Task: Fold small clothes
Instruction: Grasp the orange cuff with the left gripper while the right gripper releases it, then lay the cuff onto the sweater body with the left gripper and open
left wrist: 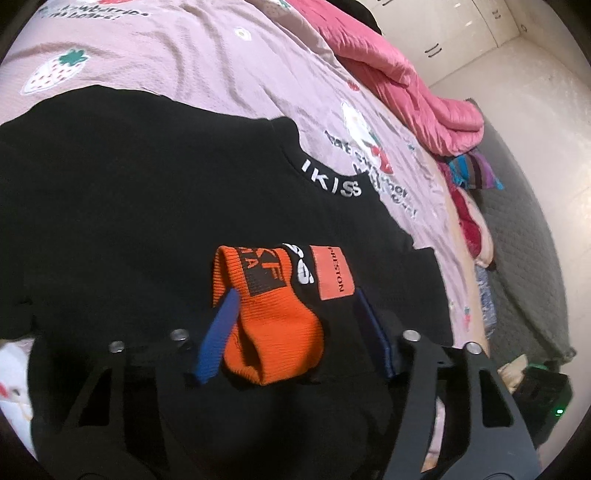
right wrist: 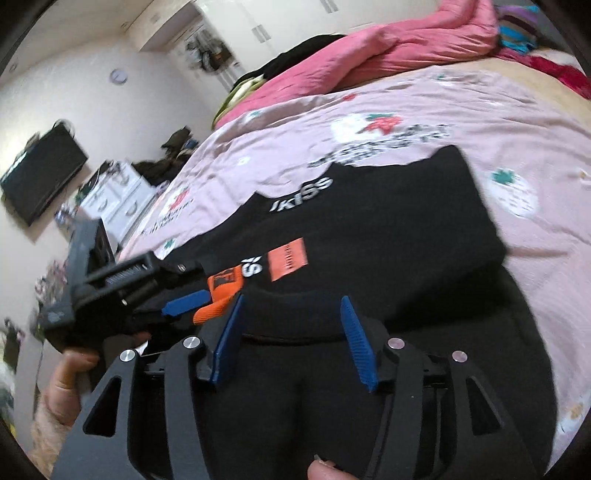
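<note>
While the black "IKISS" sweatshirt (left wrist: pixel 147 192) with its "PRESTON" patch (left wrist: pixel 332 273) lies on the bed (left wrist: pixel 221 66), the left tool (left wrist: pixel 295 299) straddles its orange cuff (left wrist: pixel 266 317); the right tool (right wrist: pixel 291 306) gapes empty.

A home bedroom is shown. A bed is covered by a mauve strawberry-printed cotton bedsheet (right wrist: pixel 461 107), with a rumpled pink quilt (left wrist: pixel 399 77) heaped along it. White panelled wardrobe doors (left wrist: pixel 443 33), a white chest of drawers (right wrist: pixel 118 199) and a black wall-mounted television (right wrist: pixel 40 173) are seen.

Black sweater (left wrist: pixel 147 206): matt knit cloth. Orange cuff (left wrist: pixel 266 317): ribbed knit. Fingers (right wrist: pixel 354 339): blue ridged plastic. Bedsheet (left wrist: pixel 207 62): wrinkled cloth.
</note>
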### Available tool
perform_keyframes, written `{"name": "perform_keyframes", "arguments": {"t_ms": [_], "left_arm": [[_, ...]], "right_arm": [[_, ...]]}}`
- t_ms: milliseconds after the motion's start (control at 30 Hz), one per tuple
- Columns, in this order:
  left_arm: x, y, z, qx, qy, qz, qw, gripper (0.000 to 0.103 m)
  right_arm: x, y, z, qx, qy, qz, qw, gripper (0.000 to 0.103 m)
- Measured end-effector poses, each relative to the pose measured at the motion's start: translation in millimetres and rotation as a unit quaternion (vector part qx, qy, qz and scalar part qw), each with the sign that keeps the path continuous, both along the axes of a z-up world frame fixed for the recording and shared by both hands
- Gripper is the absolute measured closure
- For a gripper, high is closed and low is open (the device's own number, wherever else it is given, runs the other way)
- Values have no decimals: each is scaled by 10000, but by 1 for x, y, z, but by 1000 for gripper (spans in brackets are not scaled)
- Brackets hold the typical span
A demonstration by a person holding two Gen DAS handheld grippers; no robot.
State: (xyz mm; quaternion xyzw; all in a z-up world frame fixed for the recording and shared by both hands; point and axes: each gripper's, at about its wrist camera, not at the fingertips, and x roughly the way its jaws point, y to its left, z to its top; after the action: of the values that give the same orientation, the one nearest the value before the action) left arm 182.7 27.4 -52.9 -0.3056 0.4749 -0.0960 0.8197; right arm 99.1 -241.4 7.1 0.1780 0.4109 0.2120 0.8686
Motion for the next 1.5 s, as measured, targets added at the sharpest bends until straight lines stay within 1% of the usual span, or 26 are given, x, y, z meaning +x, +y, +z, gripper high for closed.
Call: {"name": "perform_keyframes", "arguments": {"t_ms": [67, 100, 133, 167, 267, 367, 433, 500, 567, 600, 633, 700, 733, 800, 833, 867, 900, 1000, 1067, 1133, 1167, 1233, 1267, 1300, 1400, 1500], "left_arm": [[2, -6, 0, 33, -64, -72, 9999, 78], [3, -9, 3, 77, -151, -120, 9998, 84], [3, -12, 9, 130, -261, -177, 9994, 95], [2, -14, 13, 167, -350, -211, 9990, 103], [1, -16, 35, 204, -683, -308, 9970, 103], [-3, -13, 65, 224, -1078, -335, 9934, 103], [-4, -11, 80, 272, -1239, -382, 9912, 103], [-5, -7, 84, 383, -1264, -370, 9905, 103], [-4, -3, 76, 528, -1096, -367, 9919, 103], [-4, 3, 67, 569, -921, -282, 9937, 100], [-3, 7, 55, 521, -718, -232, 9958, 80], [-2, 12, 36, 511, -393, -181, 9978, 56], [-2, 12, 25, 542, -247, -165, 9981, 56], [0, 10, 12, 509, -89, -195, 9985, 54], [2, 10, 5, 482, -5, -155, 9987, 47], [4, 10, -1, 471, 64, -113, 9988, 42], [7, 8, -7, 503, 122, -74, 9986, 42], [14, 0, -16, 636, 110, -57, 9979, 43], [16, -6, -17, 875, 33, -112, 9961, 85], [19, -7, -17, 664, 36, -150, 9977, 93], [17, -7, -14, 669, 4, -158, 9976, 94], [11, -7, 3, 685, -250, -197, 9971, 95], [9, -6, 9, 617, -334, -200, 9973, 97], [5, -3, 21, 452, -491, -220, 9975, 97], [-4, 0, 47, 497, -826, -234, 9951, 97], [-13, 7, 69, 407, -1079, -220, 9931, 97]], "right_arm": [[-4, -10, 2, 17, -8, -109, 9999, 51], [-5, -14, 2, 17, -6, -146, 9999, 51], [-6, -18, 2, 39, 9, -183, 9998, 51], [-7, -22, 2, 70, 30, -213, 9997, 51], [-10, -30, 0, 62, 72, -307, 9995, 51], [-10, -35, -1, 103, 105, -389, 9991, 51], [-10, -37, 0, 145, 118, -417, 9990, 51], [-10, -38, 0, 161, 131, -440, 9988, 51], [-12, -38, 1, 166, 122, -455, 9988, 51], [-12, -38, 1, 171, 116, -451, 9988, 51], [-13, -38, 2, 173, 113, -450, 9988, 51], [-13, -38, 1, 188, 135, -451, 9987, 50], [-13, -37, 1, 192, 144, -454, 9987, 50], [-14, -36, 0, 187, 162, -453, 9987, 50], [-15, -36, 0, 183, 167, -458, 9986, 50], [-15, -36, 0, 187, 172, -466, 9986, 50], [-16, -37, 0, 197, 171, -467, 9986, 50], [-20, -39, 2, 198, 155, -489, 9985, 49], [-19, -40, 2, 198, 166, -500, 9984, 49], [-20, -39, 2, 193, 176, -488, 9985, 49], [-20, -39, 2, 172, 166, -479, 9986, 49], [-20, -37, 4, 112, 125, -461, 9988, 49], [-20, -37, 5, 85, 96, -451, 9989, 49], [-20, -36, 6, 53, 61, -439, 9990, 49], [-20, -33, 8, -85, -20, -439, 9990, 48], [-19, -29, 10, -251, -104, -444, 9986, 45]]}}
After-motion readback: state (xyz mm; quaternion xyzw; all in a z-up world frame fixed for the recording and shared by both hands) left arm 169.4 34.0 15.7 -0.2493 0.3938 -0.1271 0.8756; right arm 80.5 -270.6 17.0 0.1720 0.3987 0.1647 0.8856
